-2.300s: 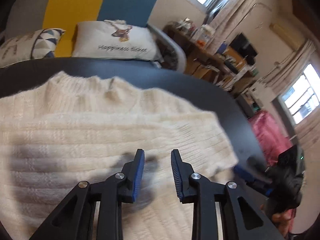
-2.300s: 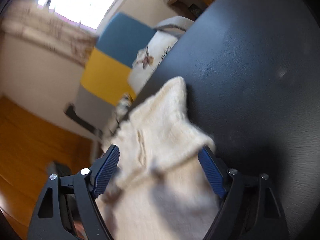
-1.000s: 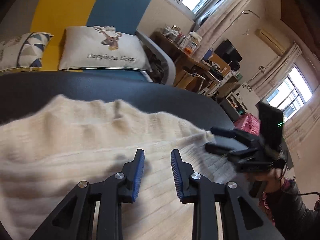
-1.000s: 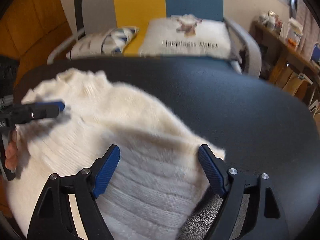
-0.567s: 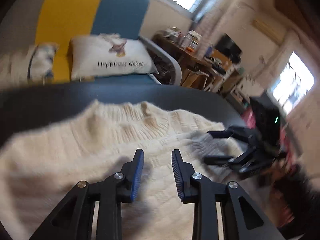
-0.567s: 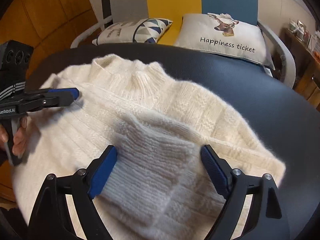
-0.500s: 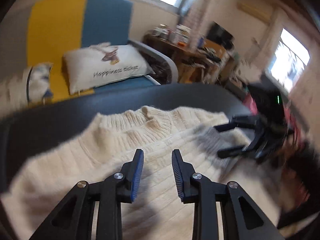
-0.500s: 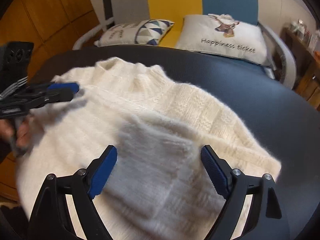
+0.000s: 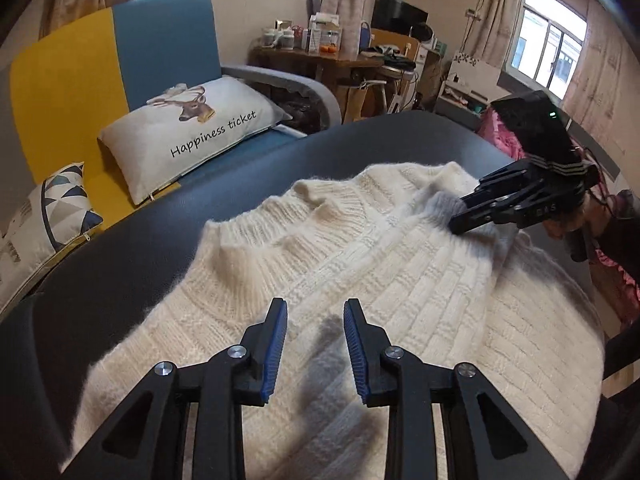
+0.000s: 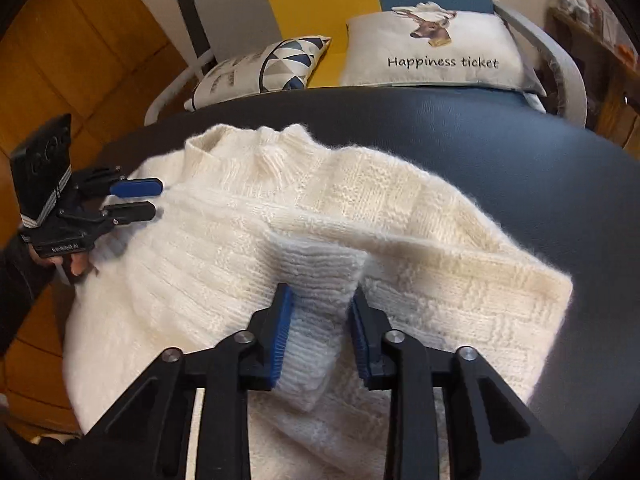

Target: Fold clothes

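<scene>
A cream knit sweater (image 9: 400, 272) (image 10: 400, 216) lies spread on the dark round table (image 9: 120, 260) (image 10: 520, 152), collar toward the sofa. One sleeve is folded across its body, and the ribbed cuff (image 10: 320, 272) sits between the pads of my right gripper (image 10: 320, 292) (image 9: 456, 224). The right jaws are closing, and both pads press the cuff. My left gripper (image 9: 314, 304) (image 10: 156, 199) hovers over the sweater's shoulder area. It stands open with nothing between its fingers.
Behind the table stands a yellow and blue sofa with a deer pillow (image 9: 200, 132) (image 10: 436, 52) and a triangle-patterned pillow (image 10: 260, 68). A cluttered wooden desk (image 9: 320, 56) stands further back. Bare tabletop surrounds the sweater on the far and right sides.
The right gripper's jaws have come in from wide apart onto the sleeve cuff. The left gripper has rolled and shifted a little, still open above the sweater.
</scene>
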`<state>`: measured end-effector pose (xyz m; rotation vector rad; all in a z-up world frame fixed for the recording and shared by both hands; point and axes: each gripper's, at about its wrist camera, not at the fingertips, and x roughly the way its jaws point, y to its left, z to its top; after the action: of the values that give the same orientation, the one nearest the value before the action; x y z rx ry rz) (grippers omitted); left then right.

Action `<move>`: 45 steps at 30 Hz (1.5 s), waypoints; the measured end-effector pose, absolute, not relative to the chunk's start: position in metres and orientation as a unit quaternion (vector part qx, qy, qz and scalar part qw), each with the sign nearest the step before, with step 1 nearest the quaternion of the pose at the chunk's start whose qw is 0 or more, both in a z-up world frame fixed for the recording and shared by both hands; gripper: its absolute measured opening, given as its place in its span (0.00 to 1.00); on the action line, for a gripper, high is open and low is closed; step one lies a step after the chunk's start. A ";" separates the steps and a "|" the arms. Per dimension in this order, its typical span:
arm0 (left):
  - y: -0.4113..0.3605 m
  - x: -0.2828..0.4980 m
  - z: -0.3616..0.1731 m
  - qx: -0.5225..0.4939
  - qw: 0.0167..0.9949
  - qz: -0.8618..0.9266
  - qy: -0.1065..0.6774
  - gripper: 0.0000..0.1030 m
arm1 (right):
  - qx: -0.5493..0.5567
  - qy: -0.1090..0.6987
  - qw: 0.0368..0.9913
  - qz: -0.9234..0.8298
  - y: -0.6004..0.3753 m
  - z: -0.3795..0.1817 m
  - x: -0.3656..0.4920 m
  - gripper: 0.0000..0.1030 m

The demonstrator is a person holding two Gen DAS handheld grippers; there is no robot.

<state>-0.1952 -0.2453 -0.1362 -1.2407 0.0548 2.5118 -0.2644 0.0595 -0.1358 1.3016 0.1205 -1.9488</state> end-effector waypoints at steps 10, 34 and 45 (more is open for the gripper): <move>-0.230 -0.186 -0.129 -0.410 0.134 0.901 0.048 0.03 | 0.474 0.148 0.363 -0.789 0.042 -0.122 -0.248 0.19; -0.241 -0.123 -0.110 -0.361 0.058 0.931 -0.004 0.18 | 0.419 0.233 0.333 -0.812 0.018 -0.101 -0.225 0.09; -0.270 -0.118 -0.121 -0.386 0.047 0.916 -0.101 0.19 | 0.475 0.111 0.278 -0.828 0.057 -0.128 -0.252 0.28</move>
<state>-0.1185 -0.2702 -0.1211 -1.1768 -0.3070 2.7944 -0.2523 0.0571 -0.1282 1.2745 0.2980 -2.2218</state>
